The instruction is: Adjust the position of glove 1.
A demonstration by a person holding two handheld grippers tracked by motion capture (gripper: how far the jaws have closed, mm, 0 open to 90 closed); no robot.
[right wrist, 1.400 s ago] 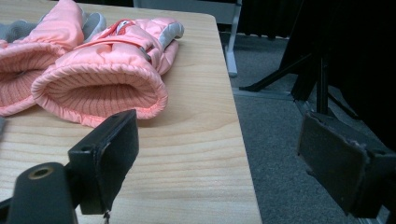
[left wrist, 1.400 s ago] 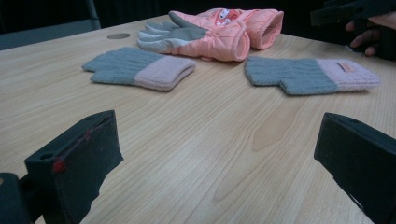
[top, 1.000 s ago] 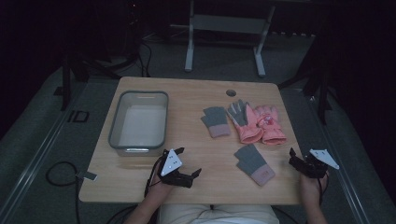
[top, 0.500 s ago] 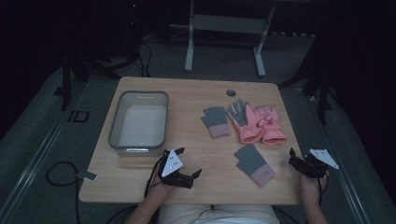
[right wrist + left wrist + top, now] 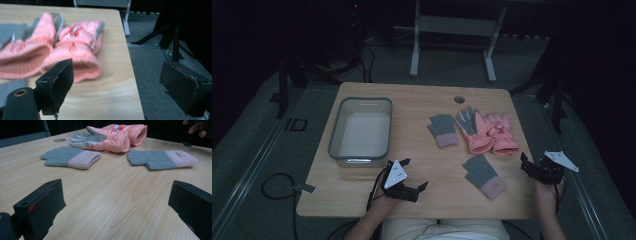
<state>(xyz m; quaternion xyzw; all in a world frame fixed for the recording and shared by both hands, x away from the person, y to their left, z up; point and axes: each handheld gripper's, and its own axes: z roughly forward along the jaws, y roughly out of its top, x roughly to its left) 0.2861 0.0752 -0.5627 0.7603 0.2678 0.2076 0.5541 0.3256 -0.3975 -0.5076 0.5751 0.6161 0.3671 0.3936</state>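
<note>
Your wooden table [image 5: 422, 100] takes up the middle of the high view, with dark floor around it. On its left half sits a clear rectangular bin [image 5: 360, 131], long side running away from you.

Right of centre in that view lie your pink ski gloves [image 5: 487, 131], side by side and touching, the left one palm up with grey fingers. In the left gripper view they sit at the top centre; in the right gripper view they spread across the upper left, cuffs toward you.

Just left of them in the high view is a grey knit glove with a pink cuff [image 5: 442, 130], apart from the bin. A second grey knit glove [image 5: 484, 175] lies lower, toward the bottom right of the table, tilted, cuff nearest you.

Your left gripper [image 5: 412, 176] is at the lower centre of the high view, just below the bin; its jaws stand wide apart over bare wood, grasping nothing. Your right gripper [image 5: 532, 167] is at the table's right edge, lower right of the frame, jaws likewise spread and empty, one over the tabletop and one over the floor.
</note>
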